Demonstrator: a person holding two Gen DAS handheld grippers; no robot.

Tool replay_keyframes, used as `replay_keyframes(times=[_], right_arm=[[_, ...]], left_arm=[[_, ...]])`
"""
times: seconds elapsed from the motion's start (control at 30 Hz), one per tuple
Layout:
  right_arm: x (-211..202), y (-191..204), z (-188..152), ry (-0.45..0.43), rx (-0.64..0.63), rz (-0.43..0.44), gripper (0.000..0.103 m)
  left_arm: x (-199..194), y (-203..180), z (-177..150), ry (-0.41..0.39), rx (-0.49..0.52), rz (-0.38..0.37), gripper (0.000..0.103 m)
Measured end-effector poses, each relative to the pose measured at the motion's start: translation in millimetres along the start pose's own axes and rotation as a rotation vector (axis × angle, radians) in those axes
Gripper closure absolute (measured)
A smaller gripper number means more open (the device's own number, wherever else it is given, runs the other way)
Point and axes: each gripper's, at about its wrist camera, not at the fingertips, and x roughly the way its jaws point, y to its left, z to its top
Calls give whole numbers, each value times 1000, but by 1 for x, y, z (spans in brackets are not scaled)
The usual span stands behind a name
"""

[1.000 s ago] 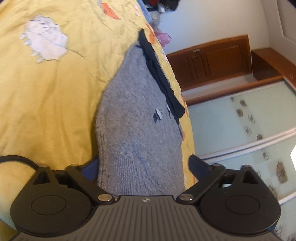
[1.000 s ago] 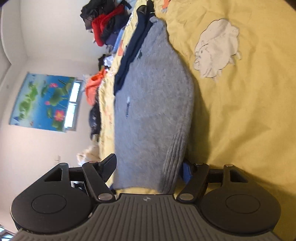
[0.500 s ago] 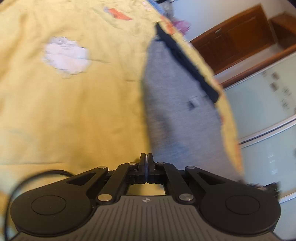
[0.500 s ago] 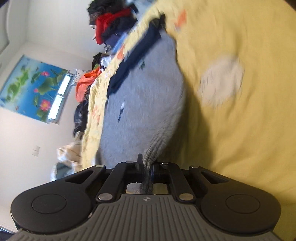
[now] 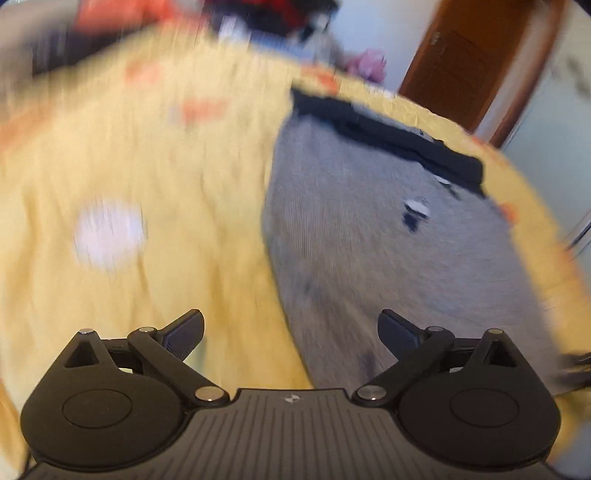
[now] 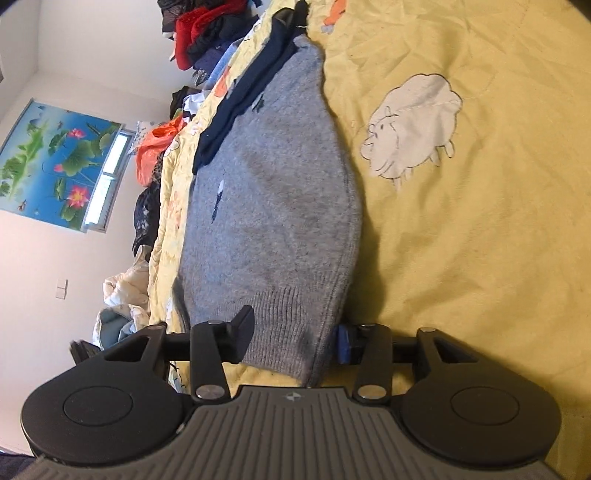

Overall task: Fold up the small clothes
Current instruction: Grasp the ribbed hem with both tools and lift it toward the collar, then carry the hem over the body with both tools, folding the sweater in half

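Observation:
A grey knit sweater [image 5: 369,240] lies flat on a yellow bedspread [image 5: 147,166], with a navy band [image 5: 388,136] along its far edge. My left gripper [image 5: 291,325] hovers above the sweater's near left edge; its jaws are opening wide and nothing is pinched between them. The picture is blurred by motion. In the right wrist view the same sweater [image 6: 273,206] stretches away from me. My right gripper [image 6: 295,332] straddles its ribbed hem; the jaws are opening and the hem lies slack between the fingers [image 6: 243,328].
A white sheep patch [image 6: 410,122] is sewn on the bedspread [image 6: 498,240] right of the sweater. A pile of dark and red clothes [image 6: 207,33] sits at the bed's far end. An orange garment [image 6: 155,147] hangs off the side. A wooden door [image 5: 461,66] stands beyond.
Both grippers closed half a second ago, the right one on the ribbed hem, and have since opened. The left gripper rose, swung and rolled, letting go of the sweater.

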Motion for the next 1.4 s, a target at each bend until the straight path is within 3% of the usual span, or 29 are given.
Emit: replay_keyframes(times=[0.07, 0.2, 0.3, 0.37, 0.4, 0.43, 0.5, 0.53, 0.63, 0.8, 0.9, 1.03, 1.07, 1.13, 1.2, 1.3, 1.37, 1.4], right_arm=[[0, -1, 0, -4, 9, 8, 57], [-1, -4, -1, -6, 18, 21, 57], [-2, -4, -2, -5, 20, 25, 57], [-4, -6, -3, -7, 21, 28, 57], [-4, -6, -3, -8, 23, 32, 57], [-4, -7, -3, -9, 27, 38, 57], [-5, -11, -2, -6, 30, 48, 57], [-6, -12, -1, -3, 27, 50, 57], [-4, -12, 2, 13, 21, 54, 57], [-4, -10, 5, 26, 15, 55, 55], [-3, -7, 5, 24, 3, 62, 51], [3, -5, 9, 27, -10, 81, 51], [5, -4, 10, 29, -11, 91, 51], [11, -3, 14, 41, -15, 110, 52], [14, -3, 17, 55, -15, 122, 52], [15, -3, 20, 68, -11, 128, 52], [15, -4, 20, 68, -5, 135, 52], [16, -4, 20, 66, 3, 124, 57]], left_arm=[[12, -24, 4, 13, 87, 129, 2], [38, -38, 8, 71, 103, 158, 2], [44, -35, 3, 48, 162, 286, 2], [33, -14, 2, 23, 135, 318, 28], [29, 0, 4, 33, 95, 315, 47], [25, 14, 9, 53, 32, 285, 48], [20, 45, 12, 129, -131, 79, 48], [15, 53, 12, 126, -185, -3, 47], [16, 68, 10, 185, -316, -195, 46], [17, 58, 8, 188, -268, -211, 47], [21, 51, 8, 206, -259, -276, 47], [25, 57, 7, 202, -266, -309, 49], [26, 60, 6, 209, -286, -328, 52], [33, 67, 2, 253, -335, -388, 78], [37, 71, -6, 258, -353, -405, 90], [39, 84, -12, 262, -426, -436, 90], [39, 83, -12, 260, -414, -429, 94], [38, 81, -11, 260, -398, -416, 97]])
